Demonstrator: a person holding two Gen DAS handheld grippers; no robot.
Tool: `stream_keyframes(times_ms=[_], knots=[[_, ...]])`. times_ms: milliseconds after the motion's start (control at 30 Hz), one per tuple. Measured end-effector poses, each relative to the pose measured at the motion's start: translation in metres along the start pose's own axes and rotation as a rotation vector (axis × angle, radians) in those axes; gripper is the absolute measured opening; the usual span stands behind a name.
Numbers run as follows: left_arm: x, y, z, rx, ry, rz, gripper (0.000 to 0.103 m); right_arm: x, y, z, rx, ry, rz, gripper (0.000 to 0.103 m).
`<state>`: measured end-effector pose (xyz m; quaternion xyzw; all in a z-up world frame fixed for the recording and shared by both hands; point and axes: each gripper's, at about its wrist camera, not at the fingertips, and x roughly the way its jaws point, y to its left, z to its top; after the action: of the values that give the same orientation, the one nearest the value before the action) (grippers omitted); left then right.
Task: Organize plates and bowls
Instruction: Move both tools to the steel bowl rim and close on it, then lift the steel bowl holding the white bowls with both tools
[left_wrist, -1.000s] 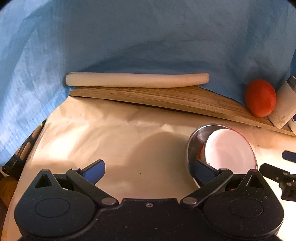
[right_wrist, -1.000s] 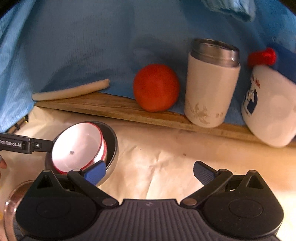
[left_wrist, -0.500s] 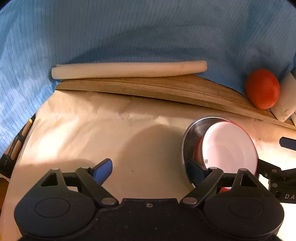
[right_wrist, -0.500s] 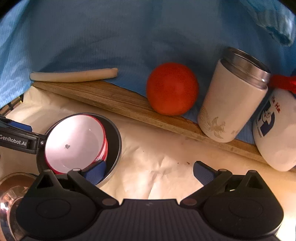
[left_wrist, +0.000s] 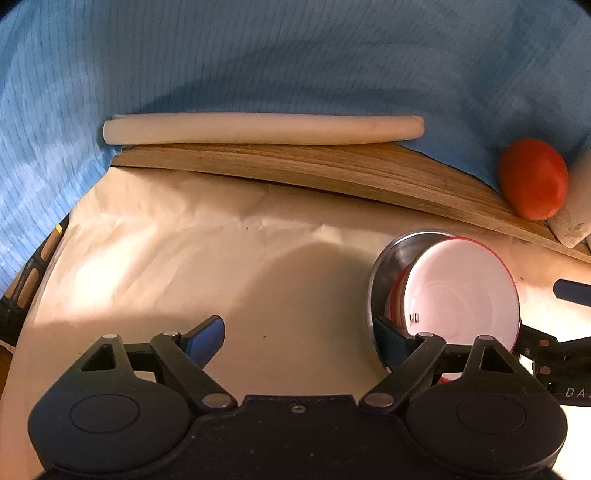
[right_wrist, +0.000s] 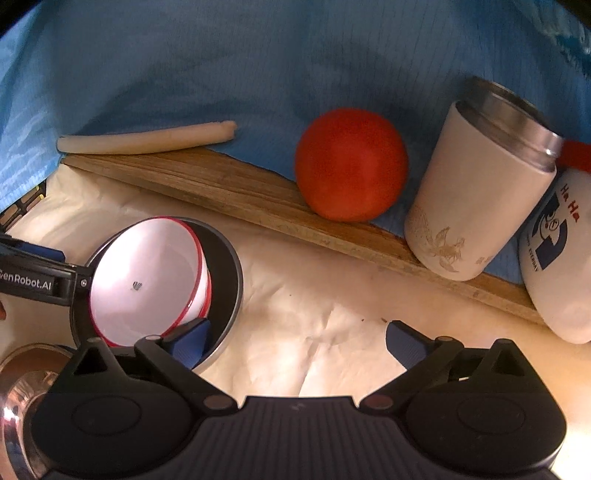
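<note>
Two open grippers flank a white bowl tilted inside a steel bowl on the paper-covered desk.

In the left wrist view, the left gripper stands open, its jaws having just been closing a little, with bare cream paper between them; its right fingertip sits inside the round stainless-steel bowl at lower right, beside the white enamel bowl with a red rim leaning within it. In the right wrist view, the right gripper is wide open, its left fingertip reaching into the same steel bowl at lower left. Along the wooden board at the back rest a white roll, an orange-red ball, a cream tumbler and a white bottle.
</note>
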<state>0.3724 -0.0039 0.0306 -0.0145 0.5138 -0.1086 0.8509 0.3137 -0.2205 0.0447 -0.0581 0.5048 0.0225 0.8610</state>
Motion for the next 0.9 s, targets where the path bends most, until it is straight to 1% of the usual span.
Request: stream_keyframes(times_ms=[100, 133, 200, 233, 267, 333, 400, 500, 633, 700, 733, 800, 867, 900], knots=[[0.001, 0.002, -0.001, -0.014, 0.004, -0.016, 0.084, 0.003, 0.0, 0.003, -0.005, 0.019, 0.002, 0.102], [0.001, 0.002, -0.001, -0.021, 0.007, -0.022, 0.083, 0.004, -0.001, 0.004, 0.004, 0.028, 0.009, 0.1], [0.0, 0.002, -0.001, -0.025, 0.008, -0.029, 0.078, 0.006, -0.005, 0.005, 0.034, 0.047, 0.041, 0.093], [-0.001, 0.002, -0.002, -0.024, 0.007, -0.033, 0.077, 0.007, -0.007, 0.006, 0.053, 0.058, 0.067, 0.087], [-0.001, 0.001, -0.002, -0.025, 0.006, -0.037, 0.074, 0.008, -0.01, 0.007, 0.078, 0.071, 0.093, 0.081], [-0.002, 0.0, -0.002, -0.026, 0.006, -0.044, 0.07, 0.009, -0.013, 0.007, 0.109, 0.084, 0.126, 0.076], [-0.003, -0.001, -0.002, -0.028, 0.006, -0.049, 0.065, 0.009, -0.014, 0.007, 0.126, 0.088, 0.139, 0.074], [-0.004, -0.003, -0.002, -0.033, 0.009, -0.056, 0.06, 0.009, -0.015, 0.007, 0.151, 0.094, 0.166, 0.066], [-0.005, -0.002, -0.002, -0.059, 0.022, -0.075, 0.055, 0.01, -0.014, 0.008, 0.161, 0.104, 0.167, 0.064], [-0.003, -0.002, -0.001, -0.075, 0.027, -0.09, 0.048, 0.011, -0.013, 0.008, 0.17, 0.112, 0.168, 0.062], [-0.003, -0.001, -0.001, -0.087, 0.03, -0.098, 0.046, 0.012, -0.013, 0.009, 0.176, 0.117, 0.173, 0.06], [-0.003, 0.0, -0.001, -0.108, 0.033, -0.115, 0.038, 0.013, -0.015, 0.009, 0.189, 0.125, 0.188, 0.056], [-0.002, -0.001, -0.001, -0.118, 0.033, -0.126, 0.034, 0.014, -0.016, 0.01, 0.201, 0.131, 0.204, 0.048], [-0.003, -0.001, -0.001, -0.118, 0.032, -0.128, 0.032, 0.014, -0.016, 0.011, 0.205, 0.134, 0.209, 0.047]])
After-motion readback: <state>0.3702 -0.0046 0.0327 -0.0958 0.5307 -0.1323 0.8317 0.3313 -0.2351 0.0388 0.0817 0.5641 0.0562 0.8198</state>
